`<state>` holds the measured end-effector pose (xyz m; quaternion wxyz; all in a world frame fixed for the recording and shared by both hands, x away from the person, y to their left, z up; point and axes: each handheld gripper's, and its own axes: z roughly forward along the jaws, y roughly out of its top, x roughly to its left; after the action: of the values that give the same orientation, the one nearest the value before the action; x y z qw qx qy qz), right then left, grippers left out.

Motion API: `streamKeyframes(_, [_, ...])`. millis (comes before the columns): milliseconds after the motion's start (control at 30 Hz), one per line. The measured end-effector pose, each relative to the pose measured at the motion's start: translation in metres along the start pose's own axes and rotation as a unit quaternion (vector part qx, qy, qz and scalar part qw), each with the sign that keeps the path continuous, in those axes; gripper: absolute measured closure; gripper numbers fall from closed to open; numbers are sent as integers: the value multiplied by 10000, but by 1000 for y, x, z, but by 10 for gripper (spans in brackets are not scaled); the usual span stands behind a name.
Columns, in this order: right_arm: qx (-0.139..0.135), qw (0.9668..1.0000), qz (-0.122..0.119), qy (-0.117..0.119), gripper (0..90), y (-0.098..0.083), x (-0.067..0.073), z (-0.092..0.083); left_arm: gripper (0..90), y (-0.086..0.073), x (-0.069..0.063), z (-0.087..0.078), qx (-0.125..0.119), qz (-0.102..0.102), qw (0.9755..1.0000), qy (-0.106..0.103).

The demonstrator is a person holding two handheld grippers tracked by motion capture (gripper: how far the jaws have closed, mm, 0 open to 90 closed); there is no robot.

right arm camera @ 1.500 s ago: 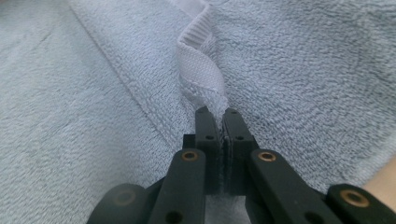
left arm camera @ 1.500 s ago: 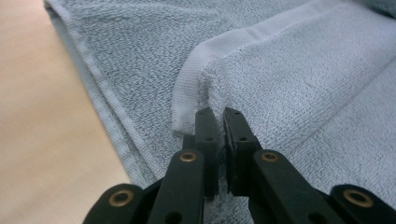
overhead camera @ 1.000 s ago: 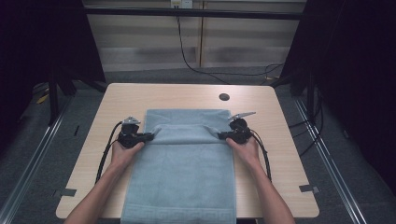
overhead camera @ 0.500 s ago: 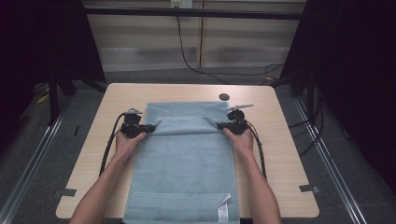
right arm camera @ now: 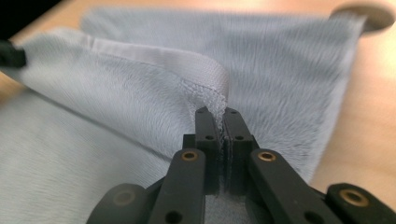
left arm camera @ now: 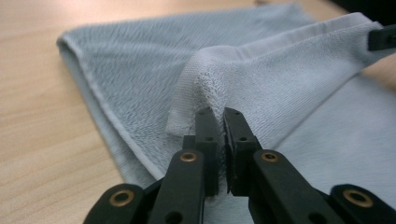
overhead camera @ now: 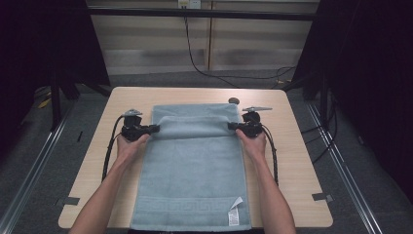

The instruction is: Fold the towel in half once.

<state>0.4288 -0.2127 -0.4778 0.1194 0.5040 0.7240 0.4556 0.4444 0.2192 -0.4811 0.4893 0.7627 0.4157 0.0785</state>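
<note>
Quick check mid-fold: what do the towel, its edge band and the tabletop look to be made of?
Towel: probably cotton terry, matte, with a looped fuzzy pile. Edge band: a flat woven hem, smoother and paler. Table: light wood-grain top, likely laminate, with a slight sheen.

The soft terry towel [overhead camera: 192, 170] is a pale blue-grey all over, with a lighter, smoother woven band along its lifted hem [left arm camera: 280, 39] and a Greek-key border worked tone on tone across the near end, where a small white care label [overhead camera: 234, 213] with dark print stands out. It lies on a rectangular wooden table [overhead camera: 297, 161] of light honey-beige with a fine straight grain, marked by one small dark round disc [overhead camera: 234, 101] near the far edge. Both hand-held two-jaw grippers, left [overhead camera: 155, 128] and right [overhead camera: 231, 126], are matt black, their jaws set with brass-coloured rivets, and each carries a grey plate on top and trails a black cable.
</note>
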Motion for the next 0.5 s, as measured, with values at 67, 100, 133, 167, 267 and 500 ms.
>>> streamKeyframes(67, [-188,9998,-73,77,876,10,5,-14,859,6,-7,-12,-191,81,9997,-113])
streamKeyframes(100, [-270,9994,-174,127,876,15,8,-22,859,9,-10,-19,-299,91,9994,-168])
streamKeyframes(133, [-331,9988,-304,211,876,21,13,-30,859,13,-14,-26,-388,138,9990,-189])
streamKeyframes(167, [-432,9977,-453,254,876,27,17,-39,859,17,-18,-33,-495,198,9983,-251])
streamKeyframes(267, [-752,9947,-582,394,876,44,28,-70,859,29,-29,-56,-712,385,9962,-329])
streamKeyframes(500, [-965,9870,-1136,599,876,64,62,-127,859,53,-57,-109,-1157,862,9884,-469])
